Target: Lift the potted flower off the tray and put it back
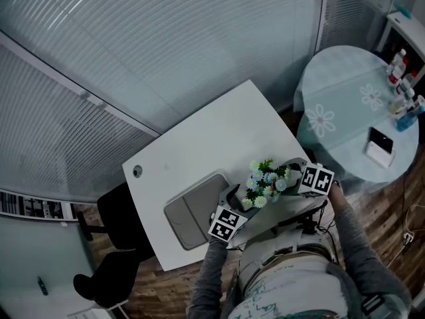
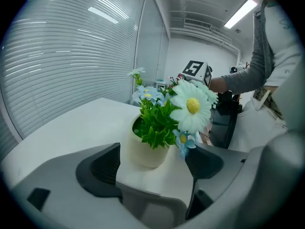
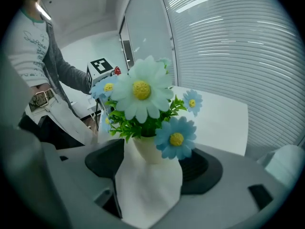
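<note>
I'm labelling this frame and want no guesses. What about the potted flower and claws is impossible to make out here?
Head view: blooms of the potted flower hide its pot.
Right gripper view: the pot's bottom edge is lost against the white table; a blue bloom covers part of one pad of the right claw.
Left gripper view: the tray lies outside the frame.
</note>
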Tool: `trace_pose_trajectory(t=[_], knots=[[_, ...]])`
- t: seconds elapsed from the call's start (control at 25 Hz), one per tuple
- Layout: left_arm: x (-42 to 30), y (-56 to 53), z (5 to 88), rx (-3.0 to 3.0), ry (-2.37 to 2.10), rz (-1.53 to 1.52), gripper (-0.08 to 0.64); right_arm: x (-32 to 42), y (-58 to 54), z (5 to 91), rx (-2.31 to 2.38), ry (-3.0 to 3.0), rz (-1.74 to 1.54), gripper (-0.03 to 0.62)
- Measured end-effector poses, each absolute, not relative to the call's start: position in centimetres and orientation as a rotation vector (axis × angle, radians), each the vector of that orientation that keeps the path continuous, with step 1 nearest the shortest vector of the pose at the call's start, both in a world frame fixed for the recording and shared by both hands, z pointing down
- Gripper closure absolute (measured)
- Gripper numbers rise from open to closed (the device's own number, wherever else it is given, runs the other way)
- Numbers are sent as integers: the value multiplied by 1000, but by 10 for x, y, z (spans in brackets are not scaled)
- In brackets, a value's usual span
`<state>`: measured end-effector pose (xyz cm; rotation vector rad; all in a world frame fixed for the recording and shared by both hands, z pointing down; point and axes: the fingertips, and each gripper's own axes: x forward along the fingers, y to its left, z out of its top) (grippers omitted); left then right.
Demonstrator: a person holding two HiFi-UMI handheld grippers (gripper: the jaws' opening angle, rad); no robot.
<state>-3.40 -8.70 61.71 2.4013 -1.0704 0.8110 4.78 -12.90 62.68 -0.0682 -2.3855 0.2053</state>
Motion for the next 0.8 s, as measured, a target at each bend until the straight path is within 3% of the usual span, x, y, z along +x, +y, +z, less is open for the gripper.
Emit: trace_pose_trajectory(t=[0.36, 0.4, 0.44, 0.48, 0.56, 0.64, 0.8], knots=[[-40, -74, 608, 2363, -1132, 707, 142, 59, -117, 626, 52, -2349, 320, 230], [-42, -72, 606, 2366, -1150, 704, 193, 61, -117, 624, 76, -2352, 323, 255], [-44, -71, 605, 2370, -1166, 706, 255, 62, -117, 622, 106, -2356, 323, 325], [-45, -68, 603, 2371, -1177, 701, 280, 63, -116, 620, 136, -2361, 322, 391], [-48, -65, 601, 2364, -1194, 671, 314, 64, -114, 616, 187, -2370, 317, 452], [-52, -62, 601, 2359, -1213, 646, 396, 65, -111, 612, 224, -2371, 303, 521], [-55, -55, 605, 2370, -1220, 663, 498, 65, -99, 613, 248, -2354, 287, 555]])
